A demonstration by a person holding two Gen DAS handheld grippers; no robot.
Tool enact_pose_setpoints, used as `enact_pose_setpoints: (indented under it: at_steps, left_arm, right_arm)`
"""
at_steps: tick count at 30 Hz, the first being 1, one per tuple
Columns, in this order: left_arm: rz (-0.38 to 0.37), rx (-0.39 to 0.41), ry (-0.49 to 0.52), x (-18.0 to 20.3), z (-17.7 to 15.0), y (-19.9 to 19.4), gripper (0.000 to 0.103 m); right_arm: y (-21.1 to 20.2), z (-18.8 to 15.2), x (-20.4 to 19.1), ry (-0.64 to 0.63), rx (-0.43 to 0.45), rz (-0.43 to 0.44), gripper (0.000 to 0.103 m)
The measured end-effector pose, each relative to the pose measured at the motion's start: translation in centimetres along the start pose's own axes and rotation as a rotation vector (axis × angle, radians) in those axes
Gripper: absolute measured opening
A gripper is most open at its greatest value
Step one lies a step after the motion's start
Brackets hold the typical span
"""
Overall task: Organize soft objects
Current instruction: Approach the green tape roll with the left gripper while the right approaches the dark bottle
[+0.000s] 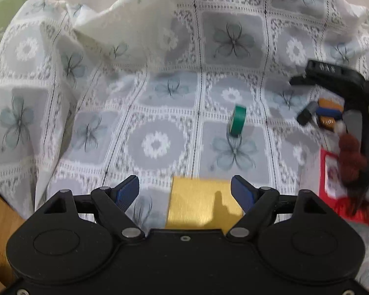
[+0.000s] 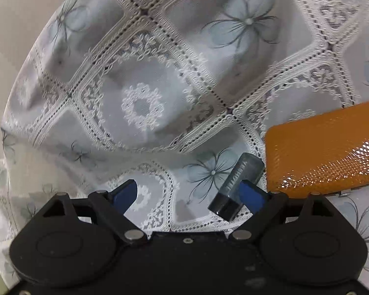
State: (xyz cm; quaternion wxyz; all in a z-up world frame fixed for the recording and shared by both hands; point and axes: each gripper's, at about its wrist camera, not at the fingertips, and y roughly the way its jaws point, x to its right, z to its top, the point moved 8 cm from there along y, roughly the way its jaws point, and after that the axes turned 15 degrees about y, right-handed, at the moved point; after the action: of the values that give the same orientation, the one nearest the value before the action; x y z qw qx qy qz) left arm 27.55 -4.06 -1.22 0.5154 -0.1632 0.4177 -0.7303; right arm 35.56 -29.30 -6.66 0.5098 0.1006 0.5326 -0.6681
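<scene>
Hovering with jaws apart and empty, the left gripper [image 1: 184, 191] has a green tape roll [image 1: 238, 120] ahead; only the right gripper [image 2: 188, 194], gaping, shows a grey cylinder [image 2: 238, 184] against its right finger

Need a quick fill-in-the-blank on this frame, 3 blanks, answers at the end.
1. The roll of tape standing on edge on the lace tablecloth is ____ in colour.
2. In the right wrist view, the flat perforated case beside the small grey cylinder is ____ in colour.
3. The jaws of the left gripper stand ____, with nothing clamped between them, above a gold card.

Answers: green; orange; open
</scene>
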Motion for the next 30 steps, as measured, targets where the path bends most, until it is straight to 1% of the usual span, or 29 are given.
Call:
enact_pose_setpoints:
  at_steps: [3, 7, 9, 13, 15, 18, 22, 25, 26, 29, 30]
  left_arm:
    - [-0.012, 0.007, -0.001, 0.3, 1.7, 1.2, 0.078]
    - [-0.041, 0.002, -0.013, 1.1, 3.9, 3.4, 0.078]
    - [-0.048, -0.005, -0.013, 1.5, 4.9, 4.7, 0.078]
    - [-0.066, -0.021, 0.022, 2.7, 6.2, 7.2, 0.078]
    - [-0.07, -0.034, 0.032, 2.9, 6.6, 8.4, 0.078]
    - [-0.057, -0.046, 0.002, 1.7, 7.1, 9.9, 0.078]
    - [-0.002, -0.062, -0.064, -1.4, 7.5, 11.0, 0.078]
    - [0.051, -0.089, -0.099, -3.4, 7.5, 11.6, 0.078]
    - [0.058, -0.093, -0.108, -3.9, 7.4, 11.7, 0.077]
    - [0.046, -0.093, -0.128, -4.2, 6.8, 11.2, 0.077]
    - [0.027, -0.076, -0.136, -4.1, 6.6, 10.5, 0.077]
  right_arm:
    - [-0.3, 0.0, 0.4, -0.001, 0.04, 0.004, 0.09]
    - [-0.8, -0.1, 1.0, -0.003, 0.063, 0.026, 0.092]
    - [-0.8, -0.3, 1.2, 0.002, 0.072, 0.022, 0.092]
    - [-0.7, -0.2, 1.6, 0.023, 0.082, 0.026, 0.092]
    - [-1.4, -0.2, 1.8, 0.034, 0.085, 0.029, 0.092]
    - [-1.3, -0.2, 2.0, 0.044, 0.082, 0.024, 0.092]
    - [-1.8, 0.0, 2.0, 0.048, 0.079, 0.021, 0.092]
    - [-1.4, -0.1, 2.0, 0.051, 0.076, 0.02, 0.092]
    - [-1.3, -0.1, 2.0, 0.054, 0.076, 0.019, 0.092]
    - [-0.7, 0.0, 1.8, 0.06, 0.073, 0.018, 0.092]
    - [-0.6, 0.0, 1.9, 0.062, 0.072, 0.018, 0.092]
